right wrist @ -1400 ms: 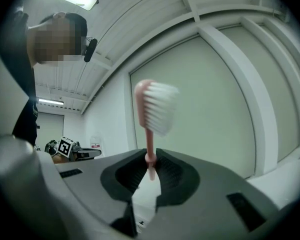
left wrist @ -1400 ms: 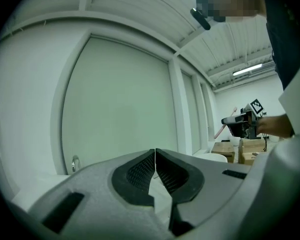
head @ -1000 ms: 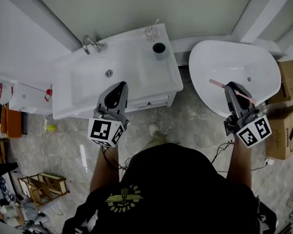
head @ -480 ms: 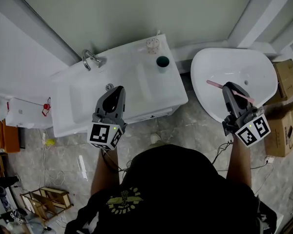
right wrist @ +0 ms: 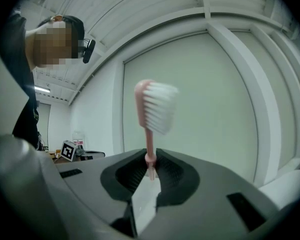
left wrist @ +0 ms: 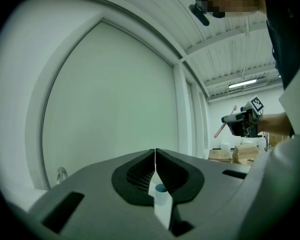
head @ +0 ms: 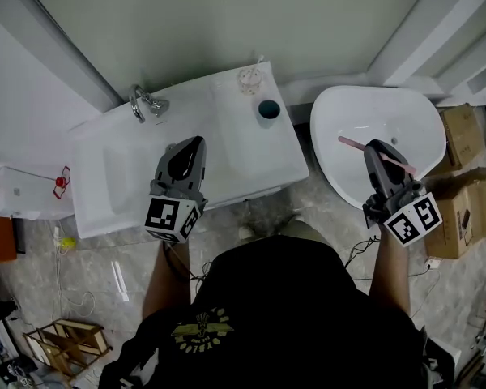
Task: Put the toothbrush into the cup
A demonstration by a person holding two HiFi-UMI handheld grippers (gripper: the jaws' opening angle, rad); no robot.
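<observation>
Pickup done, placing yet to come. Left gripper (head: 195, 141) shut on nothing above the washstand's (head: 243, 156) front edge; cup (head: 268, 109) at its back right corner. Toothbrush (head: 355, 144) pinched by the handle in the right gripper (head: 377, 147), over the separate basin (head: 330, 108), well apart from the cup.

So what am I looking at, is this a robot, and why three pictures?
No robot: a person holds a two-jaw gripper in each hand. The large picture comes from a camera on the person's head, looking down; the other two come from cameras riding on the grippers, looking along their jaws. Below stands a white rectangular washbasin counter with a chrome tap and, at its back corner, a small pale cup with a teal inside; beside it sits a white oval basin. The right gripper is clamped on a pink plastic toothbrush, its white bristles sticking out past the jaws. The left gripper is shut and empty.
</observation>
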